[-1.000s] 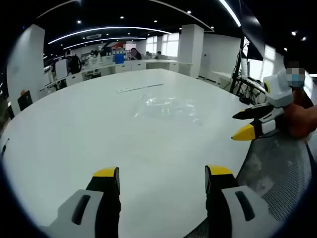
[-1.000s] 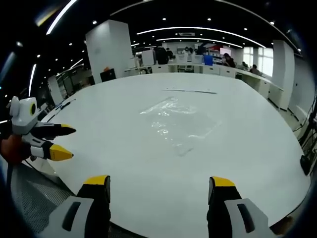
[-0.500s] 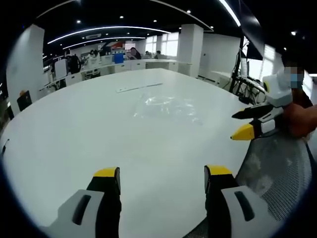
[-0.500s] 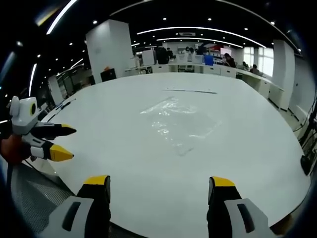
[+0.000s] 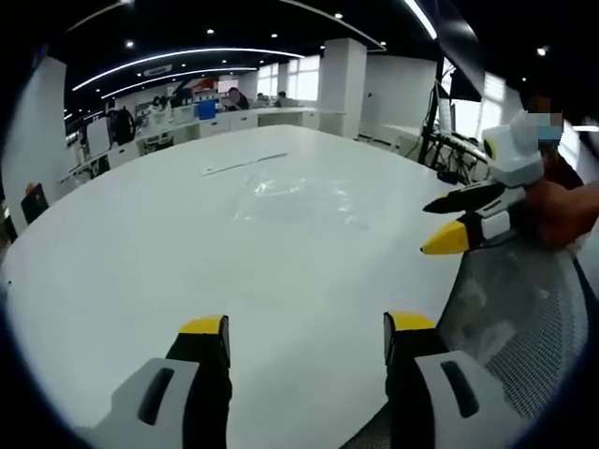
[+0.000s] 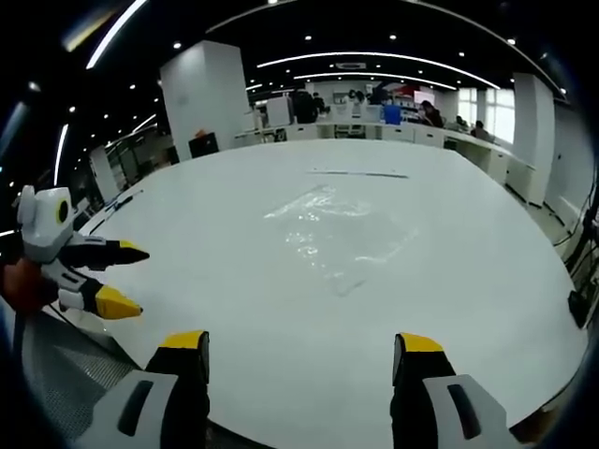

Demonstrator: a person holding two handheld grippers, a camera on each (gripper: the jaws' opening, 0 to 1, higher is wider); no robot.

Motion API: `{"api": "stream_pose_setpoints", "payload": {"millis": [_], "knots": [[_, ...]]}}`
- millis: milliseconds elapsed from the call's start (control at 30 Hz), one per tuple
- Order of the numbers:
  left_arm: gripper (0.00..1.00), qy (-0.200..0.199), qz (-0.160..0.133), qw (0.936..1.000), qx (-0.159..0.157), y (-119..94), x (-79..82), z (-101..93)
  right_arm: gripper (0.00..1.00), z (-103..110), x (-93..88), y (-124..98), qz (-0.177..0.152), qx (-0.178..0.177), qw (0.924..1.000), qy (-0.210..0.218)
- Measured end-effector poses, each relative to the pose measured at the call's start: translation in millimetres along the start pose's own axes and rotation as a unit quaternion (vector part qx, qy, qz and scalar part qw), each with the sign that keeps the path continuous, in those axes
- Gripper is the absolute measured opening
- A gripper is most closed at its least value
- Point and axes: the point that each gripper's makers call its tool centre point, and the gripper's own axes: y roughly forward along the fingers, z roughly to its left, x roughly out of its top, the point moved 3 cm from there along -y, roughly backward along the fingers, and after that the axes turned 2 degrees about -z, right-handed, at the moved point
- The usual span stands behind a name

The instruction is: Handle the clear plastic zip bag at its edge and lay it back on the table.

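The clear plastic zip bag (image 5: 298,198) lies flat and crinkled on the white table (image 5: 140,253), well beyond both grippers; it also appears as the bag (image 6: 339,232) in the right gripper view. My left gripper (image 5: 306,334) is open over the table's near edge, nothing between its yellow-tipped fingers. It comes into the right gripper view from the left as the left gripper (image 6: 114,279). My right gripper (image 6: 299,351) is open and empty too, and is seen at the right of the left gripper view as the right gripper (image 5: 447,223), held by a hand.
A thin long strip (image 5: 241,164) lies on the table beyond the bag. A grey mesh chair seat (image 5: 524,318) sits at the table's edge beside me. Desks, pillars and people stand far behind the table.
The left gripper view has shifted slightly, so the bag and the right gripper sit a little further left in it. In the right gripper view the left gripper has dropped slightly lower.
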Motion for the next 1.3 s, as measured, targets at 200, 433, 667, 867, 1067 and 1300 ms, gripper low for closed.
{"api": "stream_pose_setpoints", "payload": {"millis": [200,433,667,867,1067,1300], "knots": [[0.64,0.014,0.004,0.9997,-0.017,18.9,7.8,-8.5,0.80,0.0,1.8,-1.7,-0.006,0.001,1.0000,0.003],[0.63,0.037,0.006,0.9984,-0.042,47.6,22.7,-20.4,0.80,-0.9,4.7,-1.5,-0.015,0.004,0.9998,0.013],[0.62,0.054,0.009,0.9968,-0.059,68.4,38.7,-32.6,0.80,-4.4,6.1,-0.8,-0.021,0.003,0.9995,0.022],[0.61,0.062,0.013,0.9954,-0.072,94.5,54.4,-37.0,0.80,-7.7,6.1,-0.8,-0.026,0.001,0.9993,0.028],[0.61,0.077,0.019,0.9929,-0.088,116.4,66.6,-45.9,0.81,-7.9,5.1,-0.1,-0.026,0.006,0.9992,0.031],[0.58,0.085,0.028,0.9903,-0.105,146.4,77.5,-51.1,0.81,-5.8,6.3,-2.4,-0.027,0.009,0.9989,0.036]]}}
